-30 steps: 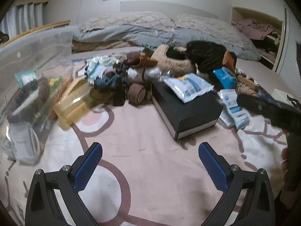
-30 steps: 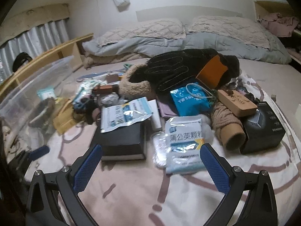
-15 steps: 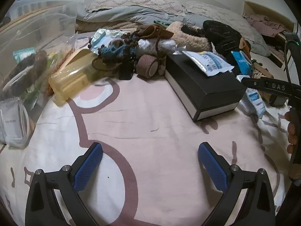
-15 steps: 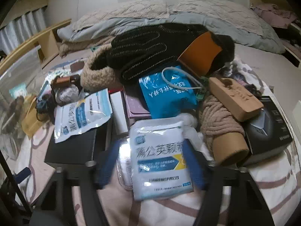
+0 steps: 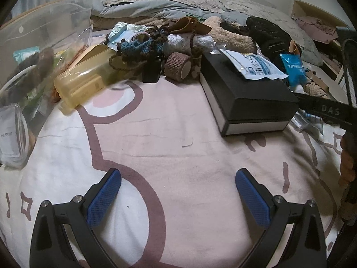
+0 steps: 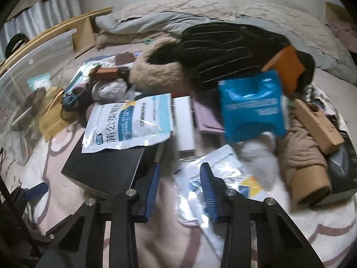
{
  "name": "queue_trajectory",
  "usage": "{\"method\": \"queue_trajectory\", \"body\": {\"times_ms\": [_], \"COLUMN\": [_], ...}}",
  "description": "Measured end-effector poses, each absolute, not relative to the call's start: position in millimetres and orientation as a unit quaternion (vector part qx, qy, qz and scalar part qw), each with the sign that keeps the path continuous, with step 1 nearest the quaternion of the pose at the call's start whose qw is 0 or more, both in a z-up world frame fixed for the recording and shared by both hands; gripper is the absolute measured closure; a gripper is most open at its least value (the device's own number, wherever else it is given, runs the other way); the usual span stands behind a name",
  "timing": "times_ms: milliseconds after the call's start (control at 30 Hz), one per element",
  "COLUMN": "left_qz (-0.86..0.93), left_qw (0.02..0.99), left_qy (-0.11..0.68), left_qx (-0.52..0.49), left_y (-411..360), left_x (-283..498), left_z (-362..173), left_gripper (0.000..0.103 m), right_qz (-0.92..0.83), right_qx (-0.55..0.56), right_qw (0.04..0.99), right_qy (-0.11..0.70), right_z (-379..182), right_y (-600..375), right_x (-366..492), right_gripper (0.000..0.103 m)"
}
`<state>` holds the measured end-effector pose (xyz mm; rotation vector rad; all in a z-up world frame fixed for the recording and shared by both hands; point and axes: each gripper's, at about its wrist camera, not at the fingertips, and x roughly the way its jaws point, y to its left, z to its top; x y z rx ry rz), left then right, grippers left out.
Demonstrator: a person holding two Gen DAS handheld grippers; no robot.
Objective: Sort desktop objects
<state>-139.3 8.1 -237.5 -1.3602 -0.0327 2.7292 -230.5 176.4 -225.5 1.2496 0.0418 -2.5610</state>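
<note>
Sorting barely begun: most objects heaped on bedspread (image 5: 178, 156), few in clear bin (image 5: 44, 22) far left; right gripper (image 6: 179, 185) closing around clear packet (image 6: 194, 192), contact unconfirmed; left gripper (image 5: 178, 192) wide open, empty.

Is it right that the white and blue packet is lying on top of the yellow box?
Not quite. The white and blue packet lies on top of the black box, not the yellow box, which sits apart near the clear bin. The left wrist view shows it.
</note>
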Motion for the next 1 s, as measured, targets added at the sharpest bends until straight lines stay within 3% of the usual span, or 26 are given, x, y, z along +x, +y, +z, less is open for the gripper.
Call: {"method": "queue_trajectory", "body": {"times_ms": [100,367,867,1000], "left_qz": [0.895,0.905,0.865,0.866], "left_qw": [0.054,0.120,0.219,0.223], "left_qy": [-0.016,-0.070,-0.194,-0.194], "left_qx": [-0.443,-0.403,-0.408,-0.404], "left_y": [6,11,14,13], "left_x": [-136,-147,-198,-196], "left_z": [-234,-207,-212,-212], "left_gripper": [0.000,0.003,0.044,0.045], "right_qz": [-0.883,-0.877,-0.879,-0.877], "right_qx": [0.439,0.444,0.437,0.441], "right_qw": [0.165,0.179,0.176,0.177], "right_qy": [-0.004,-0.045,-0.074,-0.075], "right_z": [-225,-228,-233,-235], "right_y": [173,180,182,178], "right_x": [-233,-231,-230,-227], "right_gripper": [0.082,0.083,0.083,0.087]}}
